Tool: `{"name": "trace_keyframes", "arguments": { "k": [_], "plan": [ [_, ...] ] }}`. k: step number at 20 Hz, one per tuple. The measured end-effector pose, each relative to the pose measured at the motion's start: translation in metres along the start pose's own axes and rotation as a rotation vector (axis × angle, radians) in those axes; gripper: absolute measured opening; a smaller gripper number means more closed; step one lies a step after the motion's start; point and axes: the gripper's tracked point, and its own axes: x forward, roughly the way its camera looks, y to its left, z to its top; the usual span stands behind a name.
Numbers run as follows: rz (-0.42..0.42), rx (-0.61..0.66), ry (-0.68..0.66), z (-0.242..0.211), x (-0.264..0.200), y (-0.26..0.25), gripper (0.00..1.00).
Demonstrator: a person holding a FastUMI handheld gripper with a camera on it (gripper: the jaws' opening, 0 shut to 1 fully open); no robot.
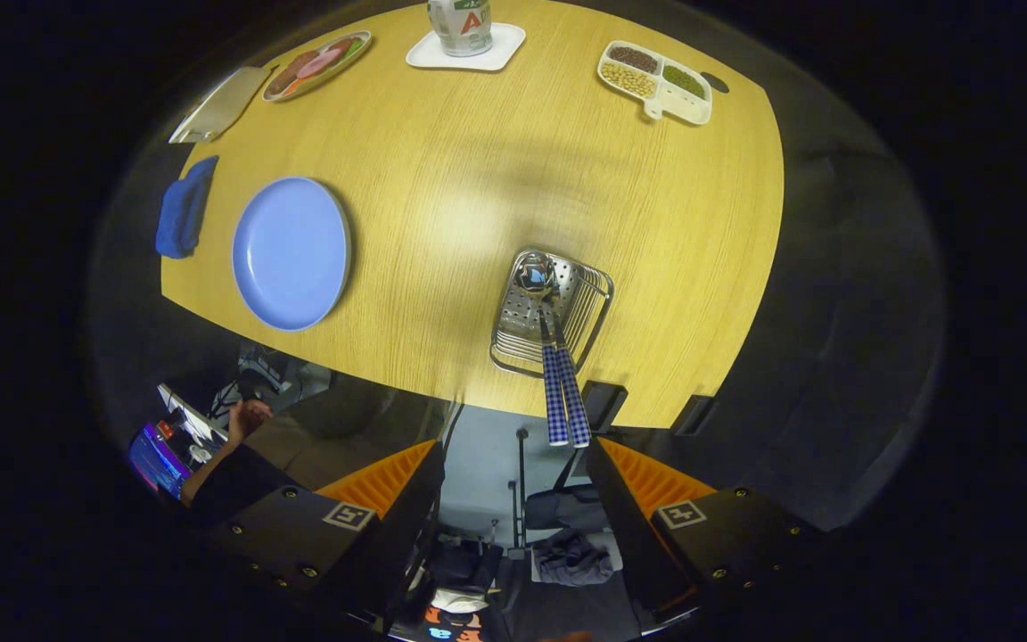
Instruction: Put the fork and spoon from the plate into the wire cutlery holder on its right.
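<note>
My gripper (pixel 513 468) wide open, empty, off tabletop (pixel 478 196) near edge. Fork and spoon (pixel 558 374) in wire holder (pixel 549 312) at near edge, handles overhanging. Plate (pixel 291 252) bare at left edge; mid-tabletop open.

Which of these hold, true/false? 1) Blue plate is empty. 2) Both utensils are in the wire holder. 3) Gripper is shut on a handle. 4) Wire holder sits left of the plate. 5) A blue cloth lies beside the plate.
1) True: the blue plate holds nothing.
2) True: the fork and spoon lie in the wire cutlery holder, checked handles sticking out over its near rim.
3) False: the gripper is open, fingers apart, nothing between them.
4) False: the holder sits right of the plate.
5) True: the blue cloth lies on the plate's far side from the holder.
</note>
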Motion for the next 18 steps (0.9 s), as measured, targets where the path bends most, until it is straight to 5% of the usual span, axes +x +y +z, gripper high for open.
{"name": "trace_keyframes", "arguments": {
  "k": [9,18],
  "plan": [
    [0.062,0.013,-0.220,-0.010,-0.014,0.030,0.99],
    [0.017,0.095,-0.513,0.005,-0.015,0.042,0.99]
  ]
}}
